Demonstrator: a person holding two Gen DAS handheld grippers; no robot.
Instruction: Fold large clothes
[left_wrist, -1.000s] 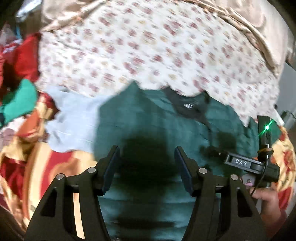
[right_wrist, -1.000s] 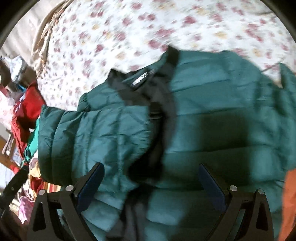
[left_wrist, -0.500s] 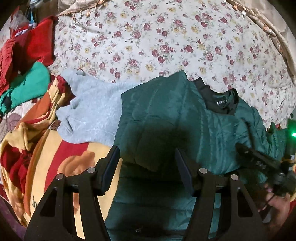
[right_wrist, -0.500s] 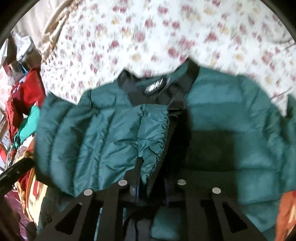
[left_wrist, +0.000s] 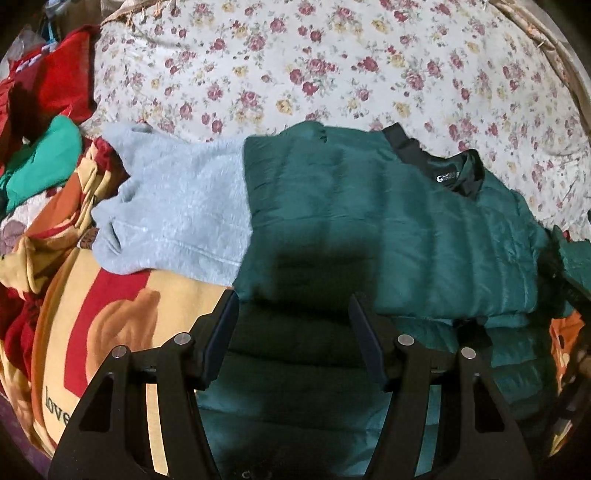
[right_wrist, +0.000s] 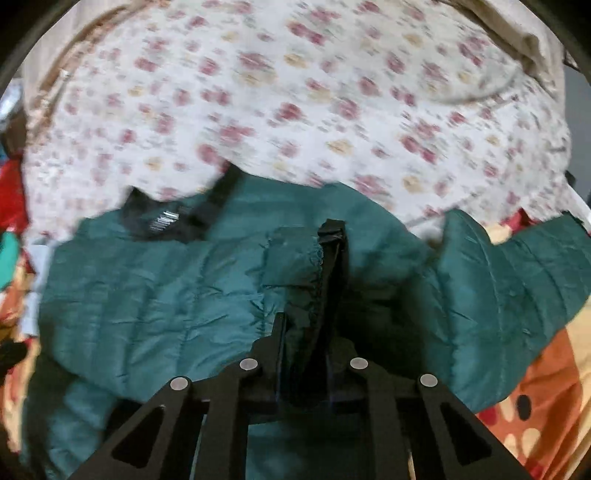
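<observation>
A dark green quilted puffer jacket (left_wrist: 388, 229) lies spread on a bed covered by a white floral sheet (left_wrist: 332, 62), its black collar (left_wrist: 443, 166) toward the far side and one front panel laid over the body. The left gripper (left_wrist: 293, 325) hangs above the jacket's near part with its two fingers spread wide and nothing between them; its shadow falls on the green fabric. In the right wrist view, which is blurred, the right gripper (right_wrist: 304, 332) has its fingers drawn close together on a bunched fold of the jacket (right_wrist: 166, 295) along the black zipper edge (right_wrist: 332, 266), the fabric rising between them. A light grey fleece sweater (left_wrist: 173, 210) lies touching the jacket's left edge, partly under it. Under both, toward the near side, is a red, orange and cream patterned blanket (left_wrist: 92, 314) printed with the word "love". At the far left lie a bright green garment (left_wrist: 40, 158) and a red garment (left_wrist: 55, 81), heaped beside the blanket. No container shows in either view.
</observation>
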